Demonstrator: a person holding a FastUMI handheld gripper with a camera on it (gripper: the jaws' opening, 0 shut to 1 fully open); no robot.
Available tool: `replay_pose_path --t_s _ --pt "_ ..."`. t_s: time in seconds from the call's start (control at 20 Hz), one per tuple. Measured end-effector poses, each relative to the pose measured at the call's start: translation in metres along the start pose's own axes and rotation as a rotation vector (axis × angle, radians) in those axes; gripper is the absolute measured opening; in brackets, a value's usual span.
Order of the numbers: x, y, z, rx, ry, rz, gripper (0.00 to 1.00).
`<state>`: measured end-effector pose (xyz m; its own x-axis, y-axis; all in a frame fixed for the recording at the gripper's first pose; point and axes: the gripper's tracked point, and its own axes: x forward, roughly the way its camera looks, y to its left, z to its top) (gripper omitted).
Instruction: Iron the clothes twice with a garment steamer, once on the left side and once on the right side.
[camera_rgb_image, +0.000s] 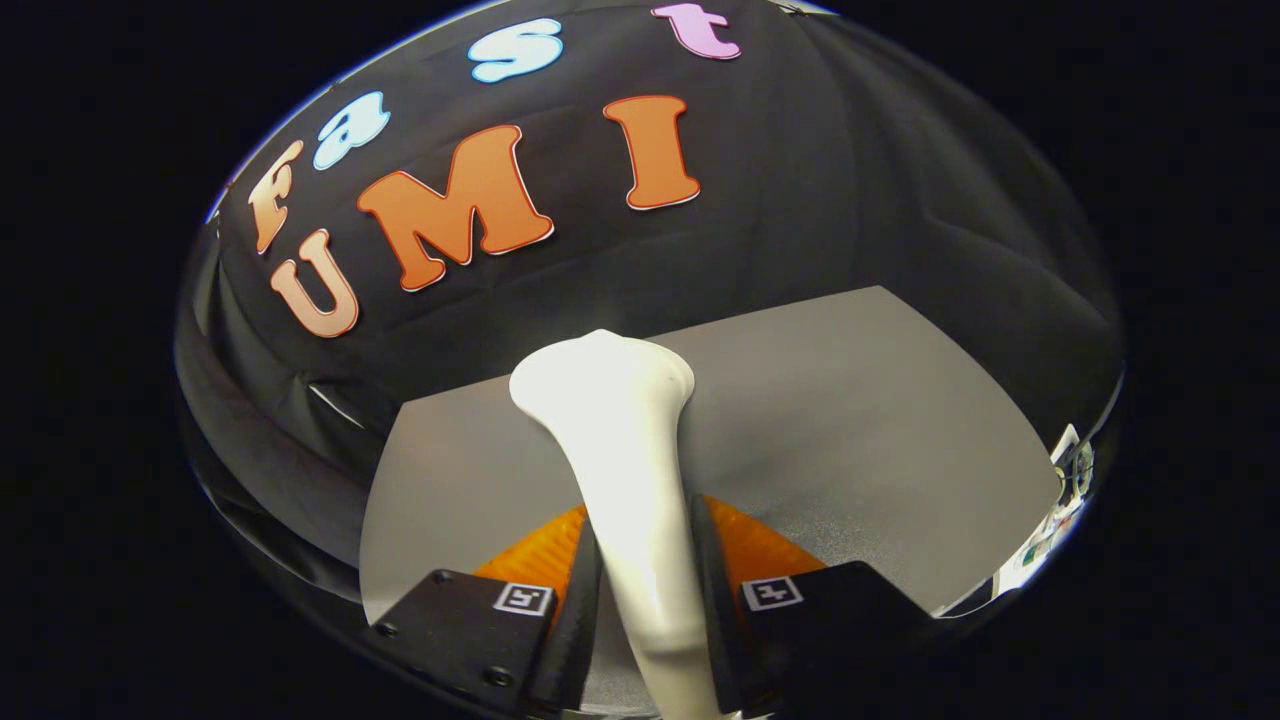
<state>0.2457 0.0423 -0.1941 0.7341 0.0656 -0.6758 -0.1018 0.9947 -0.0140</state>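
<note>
Jaws are clenching the white garment steamer (625, 460) by its handle, above the grey desk (850, 420); its long axis is running forward, its flared head pointing away, its lower end cut off.

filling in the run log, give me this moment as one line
gripper: shut on garment steamer | garment steamer: white, handle between fingers, head pointing ahead over grey table | clothes: not judged | wall: black cloth beyond table

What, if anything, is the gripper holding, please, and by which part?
The gripper is shut on the white plastic garment steamer, clamping its narrow handle.
</note>
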Motion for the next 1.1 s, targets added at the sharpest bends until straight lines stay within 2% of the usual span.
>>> replay_pose_path --t_s 0.1,0.25,0.55,0.8,1.1 --pt "-0.007 -0.003 0.009 0.026 -0.047 -0.012 0.54" --pt "-0.035 0.008 0.03 0.061 -0.2 0.044 0.54" --pt "-0.096 0.004 0.044 0.103 -0.367 0.026 0.54" --pt "-0.153 0.049 0.049 0.086 -0.482 0.073 0.54" --pt "-0.225 0.118 0.03 0.063 -0.589 0.066 0.53"
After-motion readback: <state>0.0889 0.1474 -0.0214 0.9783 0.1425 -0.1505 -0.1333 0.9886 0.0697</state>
